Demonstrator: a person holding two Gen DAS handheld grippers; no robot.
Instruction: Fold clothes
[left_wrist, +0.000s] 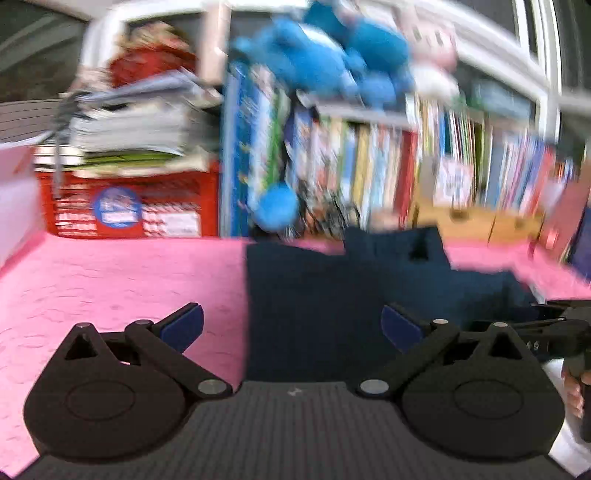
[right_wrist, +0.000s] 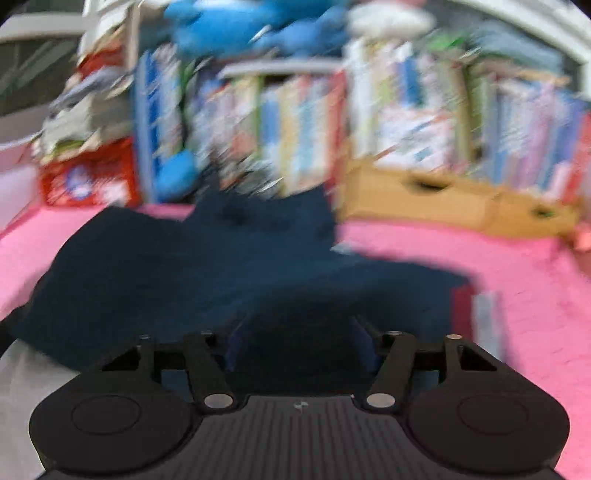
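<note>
A dark navy garment (left_wrist: 332, 291) lies on a pink cover (left_wrist: 122, 284). It also shows in the right wrist view (right_wrist: 236, 277), blurred, with a red and grey stripe at its right edge. My left gripper (left_wrist: 291, 325) is open wide, its blue pads (left_wrist: 184, 326) apart, over the garment's left edge. My right gripper (right_wrist: 299, 347) is open, its pads to either side of the garment's near part. The right gripper also shows in the left wrist view (left_wrist: 561, 332) at the right edge.
Behind the pink cover (right_wrist: 480, 258) stands a bookshelf full of books (left_wrist: 388, 166), with blue plush toys (left_wrist: 325, 62) on top. A red crate (left_wrist: 129, 206) carries a stack of papers. Wooden boxes (right_wrist: 443, 199) sit at the back right. Both views are motion-blurred.
</note>
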